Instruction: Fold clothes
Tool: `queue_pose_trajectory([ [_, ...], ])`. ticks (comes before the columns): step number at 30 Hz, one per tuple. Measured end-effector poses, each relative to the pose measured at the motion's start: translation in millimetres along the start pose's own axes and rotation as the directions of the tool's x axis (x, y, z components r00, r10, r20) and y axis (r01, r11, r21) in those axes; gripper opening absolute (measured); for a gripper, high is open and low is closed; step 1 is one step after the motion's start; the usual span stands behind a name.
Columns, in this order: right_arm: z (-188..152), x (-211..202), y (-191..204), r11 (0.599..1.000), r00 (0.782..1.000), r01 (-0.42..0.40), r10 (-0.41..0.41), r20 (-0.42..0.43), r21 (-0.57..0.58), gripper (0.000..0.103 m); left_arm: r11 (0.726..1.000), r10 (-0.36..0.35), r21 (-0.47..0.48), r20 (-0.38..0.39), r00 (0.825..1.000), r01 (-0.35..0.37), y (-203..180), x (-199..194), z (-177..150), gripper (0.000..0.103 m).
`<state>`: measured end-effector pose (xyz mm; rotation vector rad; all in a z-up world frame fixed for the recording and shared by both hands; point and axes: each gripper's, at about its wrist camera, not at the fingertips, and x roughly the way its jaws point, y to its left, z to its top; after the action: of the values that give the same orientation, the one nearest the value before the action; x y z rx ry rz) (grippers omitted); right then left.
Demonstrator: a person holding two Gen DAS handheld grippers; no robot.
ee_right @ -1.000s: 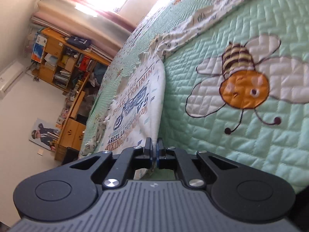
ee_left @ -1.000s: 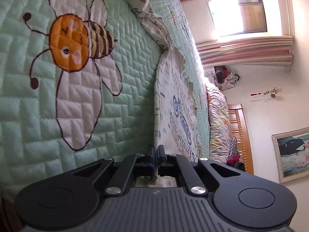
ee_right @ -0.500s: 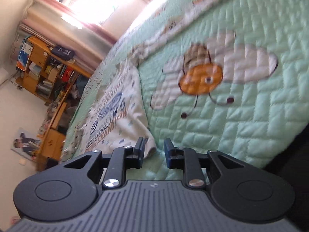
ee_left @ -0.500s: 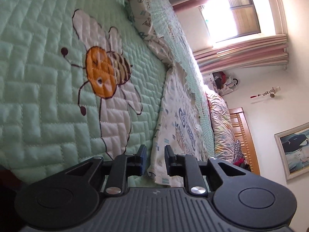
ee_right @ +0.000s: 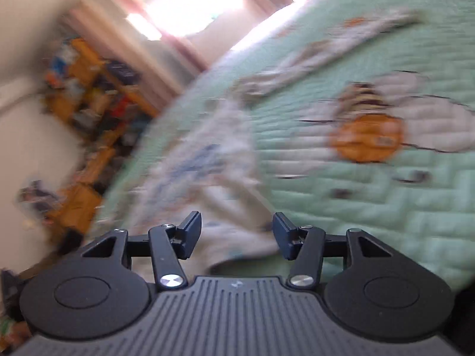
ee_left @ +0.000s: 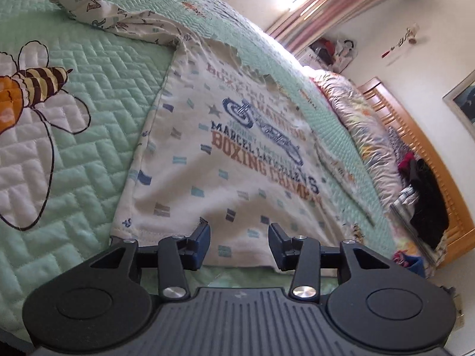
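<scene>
A white printed shirt [ee_left: 225, 154] with "BOXING" lettering lies flat on the green quilted bedspread [ee_left: 89, 154], one sleeve [ee_left: 124, 17] stretched toward the far left. My left gripper [ee_left: 239, 238] hovers over the shirt's near hem, its jaws opening, pads clear of the cloth. In the blurred right wrist view the same shirt [ee_right: 204, 178] lies ahead and to the left, its near corner below my right gripper [ee_right: 236, 231]. Those jaws are opening too, and nothing is pinched between them.
A bee picture [ee_left: 26, 89] is stitched on the quilt left of the shirt, and shows as bee picture [ee_right: 368, 130] on the right. A floral duvet [ee_left: 356, 112], dark clothes [ee_left: 424, 195] and a wooden headboard [ee_left: 421, 136] lie at the right. Shelves [ee_right: 89, 95] stand beyond the bed.
Both grippers were shut on the shirt's hem; they have opened and let it go. The left view has rolled and drawn back, so the shirt now lies flat ahead.
</scene>
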<state>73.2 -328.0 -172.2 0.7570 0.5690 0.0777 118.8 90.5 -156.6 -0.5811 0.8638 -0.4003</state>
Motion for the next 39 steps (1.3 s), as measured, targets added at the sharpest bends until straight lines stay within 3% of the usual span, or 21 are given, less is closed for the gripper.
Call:
queue_pose_trajectory([
  [3,5,-17,-15,0.996,0.996,-0.040,0.032,0.088,0.085,0.055,0.999,0.006,-0.034,0.010,1.000,-0.006,11,-5,-3,0.045],
  [5,4,-22,-10,0.996,0.990,-0.063,0.054,0.133,0.066,0.055,0.999,0.019,-0.037,0.036,0.999,-0.017,10,-15,-2,0.045],
  [9,-3,-25,11,0.994,0.978,-0.093,0.101,0.185,-0.053,0.056,0.999,0.045,0.010,0.092,0.995,-0.046,-3,-32,0,0.056],
  [13,-5,-20,27,0.981,0.972,-0.145,0.165,0.169,-0.126,0.056,0.994,0.092,0.044,0.136,0.986,-0.099,-16,-37,0,0.060],
  [15,-6,-17,37,0.974,0.969,-0.174,0.196,0.151,-0.145,0.056,0.990,0.112,0.065,0.152,0.982,-0.123,-24,-36,-1,0.069],
  [20,-12,1,58,0.954,0.965,-0.238,0.254,0.068,-0.184,0.063,0.971,0.140,0.171,0.162,0.977,-0.167,-50,-26,-8,0.077],
  [22,-16,9,56,0.961,0.974,-0.213,0.224,0.040,-0.177,0.063,0.961,0.149,0.208,0.159,0.976,-0.180,-57,-22,-12,0.080],
  [27,-13,14,30,0.995,0.998,-0.039,0.043,0.041,-0.096,0.063,0.943,0.171,0.258,0.166,0.971,-0.210,-67,-15,-20,0.080],
  [29,-8,2,16,1.000,0.992,0.006,-0.003,0.123,-0.024,0.063,0.933,0.190,0.272,0.188,0.964,-0.236,-69,-15,-22,0.080],
  [31,-5,-15,10,0.999,0.970,0.036,-0.036,0.242,0.008,0.064,0.921,0.216,0.280,0.216,0.952,-0.273,-71,-15,-24,0.081],
  [33,-3,-22,10,0.999,0.954,0.045,-0.041,0.298,-0.006,0.070,0.915,0.237,0.272,0.236,0.942,-0.298,-70,-16,-24,0.081],
  [39,-11,-16,28,0.992,0.966,0.006,0.026,0.257,-0.122,0.070,0.904,0.285,0.241,0.274,0.919,-0.352,-67,-14,-23,0.082],
])
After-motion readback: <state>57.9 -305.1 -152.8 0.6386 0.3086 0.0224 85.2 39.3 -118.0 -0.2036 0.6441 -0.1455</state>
